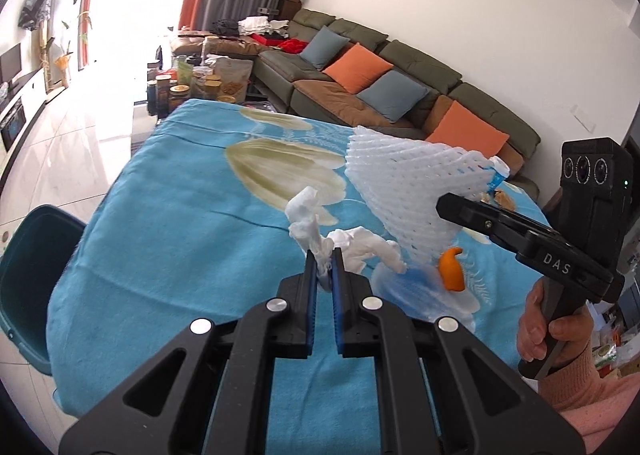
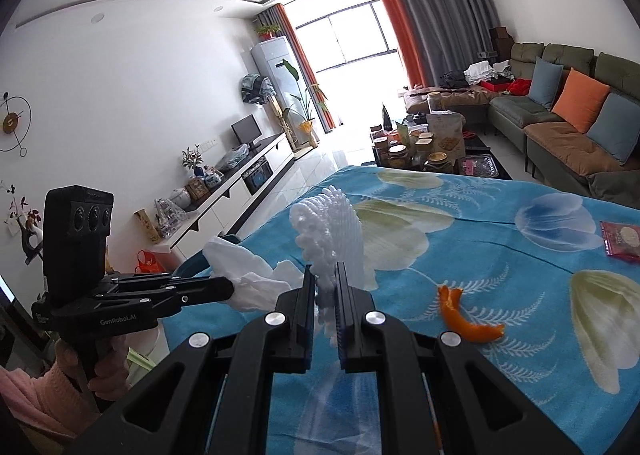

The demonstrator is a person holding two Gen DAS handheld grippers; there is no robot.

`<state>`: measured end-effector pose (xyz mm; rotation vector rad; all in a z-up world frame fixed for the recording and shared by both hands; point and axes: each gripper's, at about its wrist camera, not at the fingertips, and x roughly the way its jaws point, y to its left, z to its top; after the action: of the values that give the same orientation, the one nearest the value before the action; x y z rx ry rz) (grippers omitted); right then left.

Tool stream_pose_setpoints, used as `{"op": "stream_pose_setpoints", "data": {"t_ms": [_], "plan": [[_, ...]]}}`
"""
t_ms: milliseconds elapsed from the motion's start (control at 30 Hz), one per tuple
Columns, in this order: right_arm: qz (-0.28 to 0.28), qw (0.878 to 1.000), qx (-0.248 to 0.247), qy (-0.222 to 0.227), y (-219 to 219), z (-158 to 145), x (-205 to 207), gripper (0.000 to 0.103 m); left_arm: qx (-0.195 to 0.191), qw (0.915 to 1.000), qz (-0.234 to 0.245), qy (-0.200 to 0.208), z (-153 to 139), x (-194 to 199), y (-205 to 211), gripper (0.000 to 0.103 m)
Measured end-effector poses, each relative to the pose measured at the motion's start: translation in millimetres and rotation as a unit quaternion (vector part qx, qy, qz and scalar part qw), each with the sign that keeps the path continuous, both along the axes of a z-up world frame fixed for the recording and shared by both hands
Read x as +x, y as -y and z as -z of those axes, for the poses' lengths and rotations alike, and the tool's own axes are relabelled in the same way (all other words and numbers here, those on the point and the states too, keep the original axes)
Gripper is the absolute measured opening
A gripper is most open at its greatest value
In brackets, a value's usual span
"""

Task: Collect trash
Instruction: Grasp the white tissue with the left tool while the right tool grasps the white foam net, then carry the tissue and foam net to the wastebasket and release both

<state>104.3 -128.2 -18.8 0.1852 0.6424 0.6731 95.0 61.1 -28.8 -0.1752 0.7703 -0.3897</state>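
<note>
My left gripper (image 1: 324,259) is shut on a crumpled white tissue (image 1: 306,215), held above the blue floral tablecloth (image 1: 180,235). My right gripper (image 2: 324,275) is shut on a white foam fruit net (image 2: 332,227), also lifted off the cloth. In the left wrist view the right gripper (image 1: 442,207) comes in from the right with the net (image 1: 400,183) fanned out in front of it. In the right wrist view the left gripper (image 2: 230,291) sits at the left with the tissue (image 2: 240,267). An orange peel (image 2: 464,319) (image 1: 452,267) lies on the cloth.
A dark teal bin (image 1: 24,275) stands beside the table's left edge. A red packet (image 2: 620,239) lies at the far right of the cloth; a blue-and-white wrapper (image 1: 498,175) and brown scraps lie behind the net. Jars crowd a low table (image 2: 420,151) beyond; a sofa (image 1: 360,95) is at the right.
</note>
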Motion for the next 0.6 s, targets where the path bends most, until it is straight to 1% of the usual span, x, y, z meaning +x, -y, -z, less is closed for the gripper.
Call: {"op": "stream_pose_setpoints", "data": {"t_ms": [600], "plan": [[-0.060,0.998,0.013,-0.024,-56,10,-1,0.008,0.009,0.9979,-0.064,-0.006,6,-29,-51,0.007]]}}
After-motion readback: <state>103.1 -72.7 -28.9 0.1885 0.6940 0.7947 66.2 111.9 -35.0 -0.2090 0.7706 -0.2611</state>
